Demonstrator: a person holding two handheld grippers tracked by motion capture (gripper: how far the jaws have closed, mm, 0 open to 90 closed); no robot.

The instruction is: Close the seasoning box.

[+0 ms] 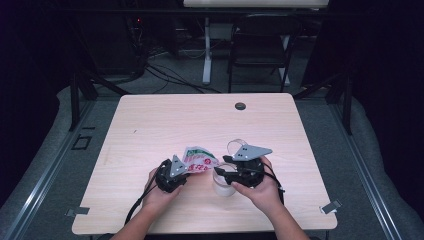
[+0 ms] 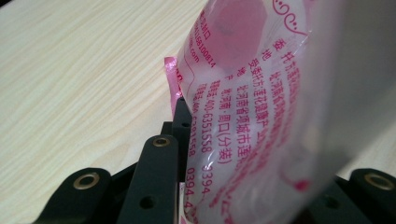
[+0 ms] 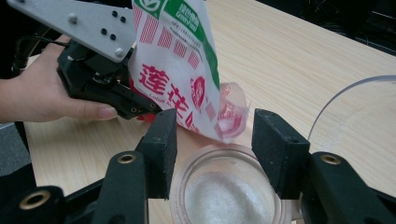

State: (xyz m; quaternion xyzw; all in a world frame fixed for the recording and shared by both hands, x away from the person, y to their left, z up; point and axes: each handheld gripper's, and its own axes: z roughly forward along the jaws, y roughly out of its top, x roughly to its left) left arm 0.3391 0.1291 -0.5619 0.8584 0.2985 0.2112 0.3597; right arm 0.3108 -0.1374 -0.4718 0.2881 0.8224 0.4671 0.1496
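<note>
- Fingers of the right gripper stand apart, astride the jar's rim without pressing it; left gripper is clamped on the bag.
- Wooden table carries all items.
- Printed plastic bag is tilted, its open corner just above the jar mouth.
- Clear jar, holding white powder, stands upright near the front edge.

Bright table, dark surroundings; close packet blurred, slightly soft.
</note>
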